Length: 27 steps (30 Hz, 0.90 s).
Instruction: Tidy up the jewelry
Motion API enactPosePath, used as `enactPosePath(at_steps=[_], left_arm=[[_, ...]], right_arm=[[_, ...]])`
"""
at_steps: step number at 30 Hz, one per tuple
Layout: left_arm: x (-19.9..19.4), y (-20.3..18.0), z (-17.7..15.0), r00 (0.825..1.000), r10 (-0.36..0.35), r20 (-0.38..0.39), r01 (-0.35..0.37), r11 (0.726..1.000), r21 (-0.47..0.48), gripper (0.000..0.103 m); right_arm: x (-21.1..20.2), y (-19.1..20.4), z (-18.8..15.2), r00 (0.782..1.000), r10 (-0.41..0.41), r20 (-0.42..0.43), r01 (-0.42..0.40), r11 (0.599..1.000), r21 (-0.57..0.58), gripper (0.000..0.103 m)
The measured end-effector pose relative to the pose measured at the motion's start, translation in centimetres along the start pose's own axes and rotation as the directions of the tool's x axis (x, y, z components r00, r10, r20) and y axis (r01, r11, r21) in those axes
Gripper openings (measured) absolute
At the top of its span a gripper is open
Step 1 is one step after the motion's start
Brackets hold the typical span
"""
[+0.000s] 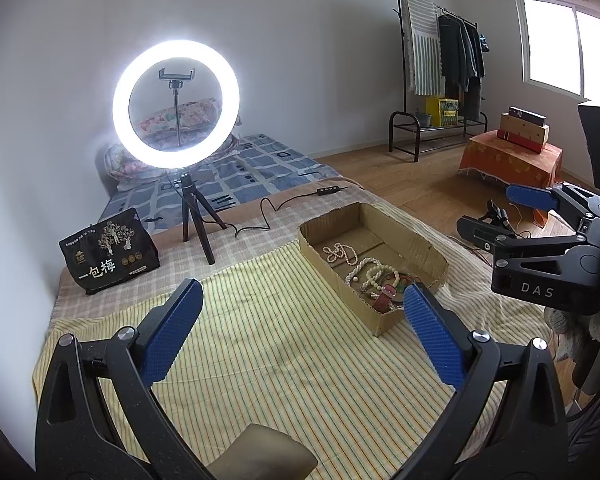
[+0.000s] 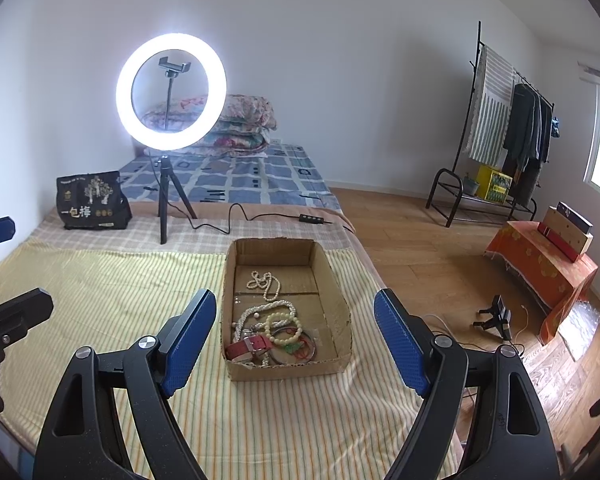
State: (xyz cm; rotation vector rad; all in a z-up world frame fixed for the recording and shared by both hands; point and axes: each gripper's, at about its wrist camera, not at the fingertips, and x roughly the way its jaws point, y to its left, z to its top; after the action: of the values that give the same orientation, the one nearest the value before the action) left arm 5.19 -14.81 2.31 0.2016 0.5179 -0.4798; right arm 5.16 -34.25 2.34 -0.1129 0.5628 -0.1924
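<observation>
An open cardboard box (image 2: 340, 312) (image 1: 436, 256) lies on the striped cloth on the bed. In it are a white pearl necklace (image 2: 266, 282) (image 1: 340, 253), cream bead bracelets (image 2: 284, 326) (image 1: 374, 274), a red strap watch (image 2: 248, 347) (image 1: 384, 300) and thin bangles (image 2: 304, 350). My right gripper (image 2: 296, 306) is open and empty, held above the near end of the box. My left gripper (image 1: 304, 300) is open and empty, to the left of the box. The right gripper also shows in the left wrist view (image 1: 496, 212).
A lit ring light (image 2: 171, 92) on a tripod stands behind the box, its cable (image 2: 236, 220) trailing over the bed. A black snack bag (image 2: 92, 202) lies at the back left. A clothes rack (image 2: 500, 136), an orange-covered stand (image 2: 540, 268) and a small tripod (image 2: 498, 316) are on the wood floor to the right.
</observation>
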Motion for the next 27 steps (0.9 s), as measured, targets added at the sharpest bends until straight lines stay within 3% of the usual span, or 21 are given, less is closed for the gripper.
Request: enactPosePath(at_steps=[27], left_arm=[[-0.07,-0.16,0.02,1.000,0.002,0.000,-0.002,1.000,0.000,0.102]], right_arm=[[-0.17,0.08,-0.07,1.000,-0.003,0.000,0.003,1.000,-0.007,0.081]])
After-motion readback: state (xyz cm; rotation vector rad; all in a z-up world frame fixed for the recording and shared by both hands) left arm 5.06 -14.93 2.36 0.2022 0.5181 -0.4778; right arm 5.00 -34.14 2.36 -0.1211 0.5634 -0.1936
